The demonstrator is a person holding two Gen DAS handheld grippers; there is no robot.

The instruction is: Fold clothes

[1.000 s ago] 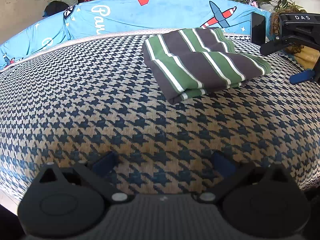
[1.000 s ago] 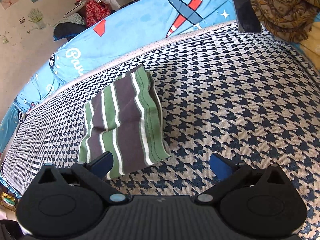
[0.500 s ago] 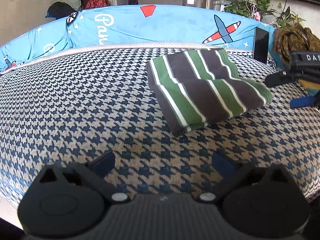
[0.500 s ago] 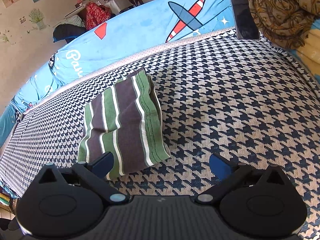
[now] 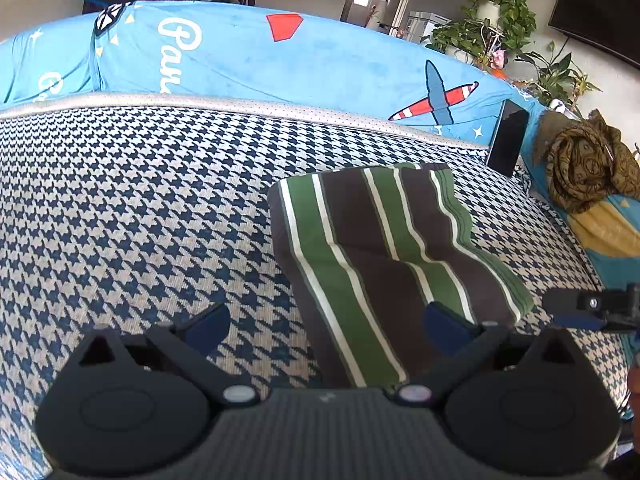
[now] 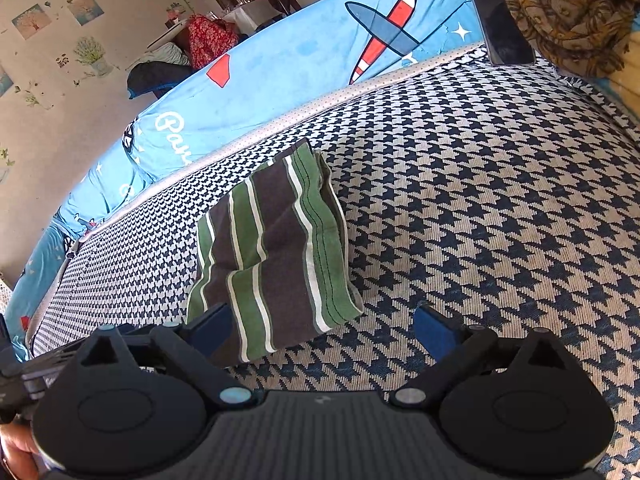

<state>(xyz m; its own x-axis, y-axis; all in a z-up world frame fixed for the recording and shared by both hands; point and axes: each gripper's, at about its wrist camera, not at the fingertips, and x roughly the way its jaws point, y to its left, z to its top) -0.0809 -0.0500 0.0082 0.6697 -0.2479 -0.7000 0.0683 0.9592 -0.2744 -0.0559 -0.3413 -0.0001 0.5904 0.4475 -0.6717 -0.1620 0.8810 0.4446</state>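
Garment: the striped garment [image 5: 384,256] is lying folded on the houndstooth bed [image 5: 120,216], towards its far edge.
Left gripper [image 5: 326,326]: being held spread, empty.
Right gripper [image 6: 322,326]: being held spread, empty.
Risk: the layers may be dragged apart if only 1 is pinched.

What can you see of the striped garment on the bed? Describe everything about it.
The garment is soft knit cloth in green and dark brown bands with thin white stripes. It is folded into a thick, roughly rectangular bundle, a crease across its middle and stitched hems along one edge. It lies flat on the houndstooth cover, with no gripper holding it.
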